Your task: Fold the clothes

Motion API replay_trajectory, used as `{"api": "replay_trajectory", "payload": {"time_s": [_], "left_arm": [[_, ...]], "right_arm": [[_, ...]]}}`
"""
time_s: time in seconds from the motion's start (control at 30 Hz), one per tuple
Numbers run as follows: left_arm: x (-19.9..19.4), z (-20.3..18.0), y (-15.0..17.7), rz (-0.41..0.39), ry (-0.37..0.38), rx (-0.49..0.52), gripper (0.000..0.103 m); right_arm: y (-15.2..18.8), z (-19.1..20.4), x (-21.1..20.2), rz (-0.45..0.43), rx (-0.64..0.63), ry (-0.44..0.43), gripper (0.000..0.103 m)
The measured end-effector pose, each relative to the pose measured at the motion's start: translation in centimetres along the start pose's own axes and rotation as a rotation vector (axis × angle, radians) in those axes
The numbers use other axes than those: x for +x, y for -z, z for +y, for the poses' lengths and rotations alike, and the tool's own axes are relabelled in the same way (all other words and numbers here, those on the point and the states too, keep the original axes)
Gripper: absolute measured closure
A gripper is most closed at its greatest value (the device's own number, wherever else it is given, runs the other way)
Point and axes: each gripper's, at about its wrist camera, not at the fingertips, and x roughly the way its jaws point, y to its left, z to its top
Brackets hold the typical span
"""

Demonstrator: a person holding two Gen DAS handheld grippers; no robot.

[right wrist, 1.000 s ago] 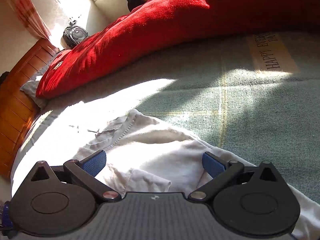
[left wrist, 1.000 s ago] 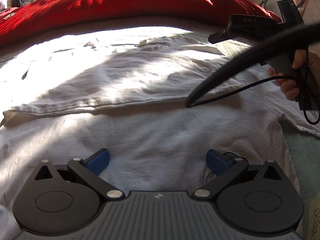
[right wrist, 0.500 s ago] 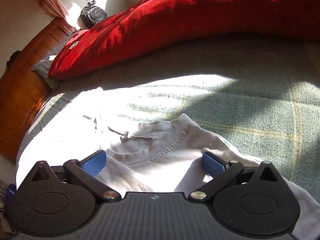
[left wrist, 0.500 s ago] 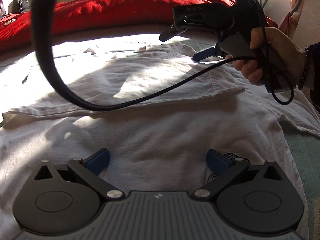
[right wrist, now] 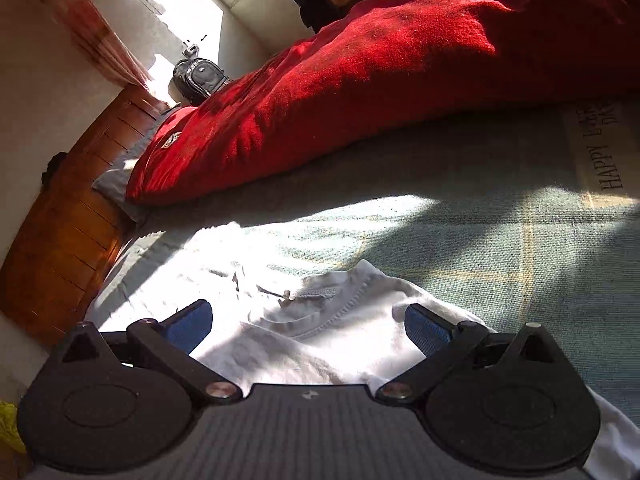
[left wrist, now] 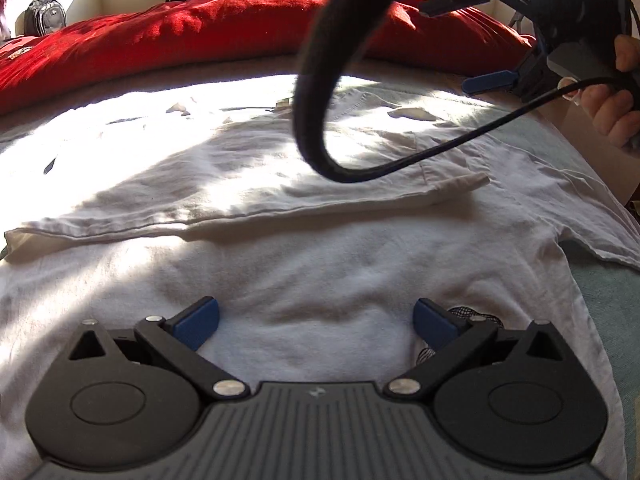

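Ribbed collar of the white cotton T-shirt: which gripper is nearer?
Right. The right gripper hangs just above the ribbed collar, fingers spread either side. The left gripper sits over the shirt's lower body, far from the collar.

Black cable loops overhead — red blanket behind.

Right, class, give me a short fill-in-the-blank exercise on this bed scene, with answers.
1. The T-shirt spread on the bed is ____ in colour.
2. The big blanket behind it is ____.
3. The left tongs are ____, holding nothing.
4. The printed word on the bed cover reads ____.

Answers: white; red; open; HAPPY
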Motion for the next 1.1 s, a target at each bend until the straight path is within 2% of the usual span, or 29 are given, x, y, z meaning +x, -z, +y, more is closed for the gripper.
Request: {"api": "replay_trajectory", "payload": {"time_s": [0.27, 0.4, 0.5, 0.63, 0.7, 0.77, 0.93, 1.1], "left_arm": [[0.1, -0.2, -0.1, 0.002, -0.013, 0.016, 0.0], [0.3, -0.3, -0.4, 0.016, -0.02, 0.018, 0.0], [0.3, -0.2, -0.4, 0.017, -0.023, 0.019, 0.0], [0.3, -0.3, -0.4, 0.019, -0.025, 0.014, 0.0], [0.3, -0.3, -0.4, 0.02, -0.028, 0.017, 0.0], [0.3, -0.4, -0.4, 0.02, -0.029, 0.02, 0.0], [0.2, -0.6, -0.6, 0.029, -0.04, 0.027, 0.0], [0.3, -1.1, -1.0, 0.039, -0.057, 0.043, 0.0]], "right_arm": [[9.7, -5.3, -5.1, 0.102, 0.182, 0.096, 0.0], [12.1, -5.8, -7.6, 0.08, 0.239, 0.093, 0.0], [12.0, -3.9, -8.6, 0.046, 0.193, 0.036, 0.0], [12.1, -0.3, -6.3, 0.1, 0.047, -0.093, 0.0], [13.1, 0.0, -4.4, 0.137, 0.02, -0.087, 0.0], [14.2, -0.7, -3.0, 0.179, 0.044, -0.036, 0.0], [15.5, -1.4, -6.9, 0.125, 0.088, -0.012, 0.0], [14.8, -3.2, -11.7, -0.014, 0.089, 0.102, 0.0]]}}
